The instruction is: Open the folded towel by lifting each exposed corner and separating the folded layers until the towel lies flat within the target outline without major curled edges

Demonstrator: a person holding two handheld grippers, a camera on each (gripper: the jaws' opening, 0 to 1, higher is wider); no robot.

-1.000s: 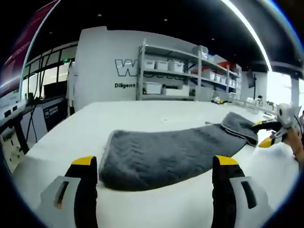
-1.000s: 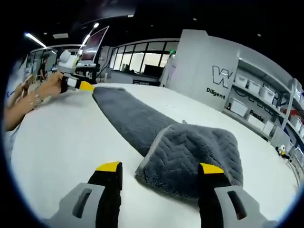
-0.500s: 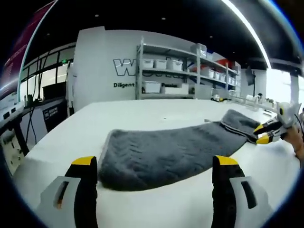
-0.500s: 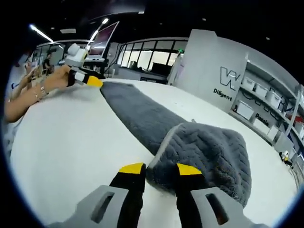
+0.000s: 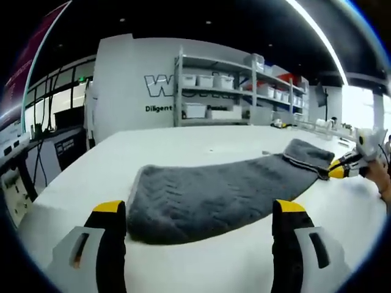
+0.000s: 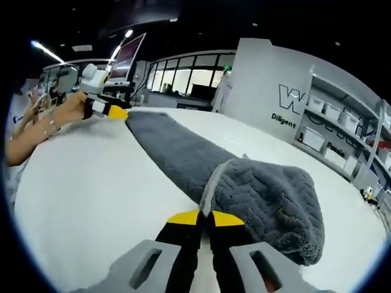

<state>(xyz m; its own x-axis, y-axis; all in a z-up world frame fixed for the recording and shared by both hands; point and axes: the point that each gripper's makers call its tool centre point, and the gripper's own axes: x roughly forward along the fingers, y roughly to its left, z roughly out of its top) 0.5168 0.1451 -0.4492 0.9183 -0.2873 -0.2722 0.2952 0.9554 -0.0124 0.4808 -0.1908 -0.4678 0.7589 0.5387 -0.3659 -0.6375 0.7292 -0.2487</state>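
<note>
Pinching towel [image 6: 263,195] edge, right tool [image 6: 204,215] closed, left tool [image 5: 198,210] wide apart, empty.

A white wall [image 5: 131,73] bearing dark lettering is standing behind a metal shelving unit [image 5: 226,91] holding white bins. Ceiling light strips [image 5: 317,36] are glowing overhead, and glass-walled offices [image 6: 183,79] are lining the far side.

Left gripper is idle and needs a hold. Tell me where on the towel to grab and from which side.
Take the grey towel at its near rounded corner, coming in low from the table edge. That corner lies exposed between the open left gripper jaws.
</note>
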